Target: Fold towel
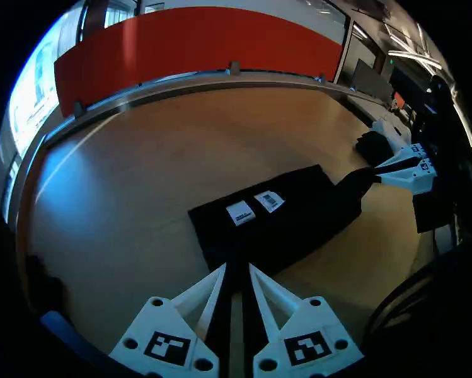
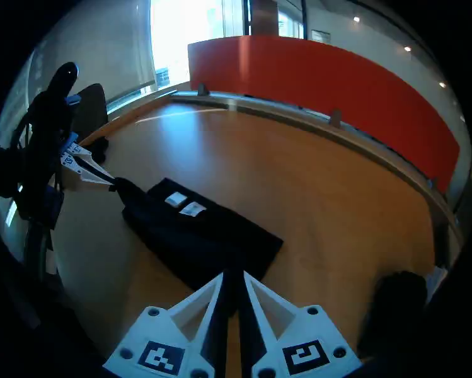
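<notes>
A black towel (image 1: 299, 217) lies stretched along the wooden table (image 1: 172, 151), with two white labels (image 1: 241, 213) on top. In the left gripper view my left gripper (image 1: 237, 268) is shut on the towel's near end, black cloth pinched between its white fingers. At the far right my right gripper (image 1: 375, 175) is shut on the opposite end, which is pulled to a point. In the right gripper view the towel (image 2: 198, 242) runs from my right gripper (image 2: 234, 277) at the bottom to my left gripper (image 2: 113, 181) at the left, and both ends sit slightly raised.
A red partition (image 1: 191, 47) with a metal rail (image 1: 172, 88) borders the table's far side. A dark bundle (image 1: 374, 146) lies beyond the right gripper. Another dark object (image 2: 393, 309) sits at the table's near right corner. A person (image 2: 43, 145) stands at the left.
</notes>
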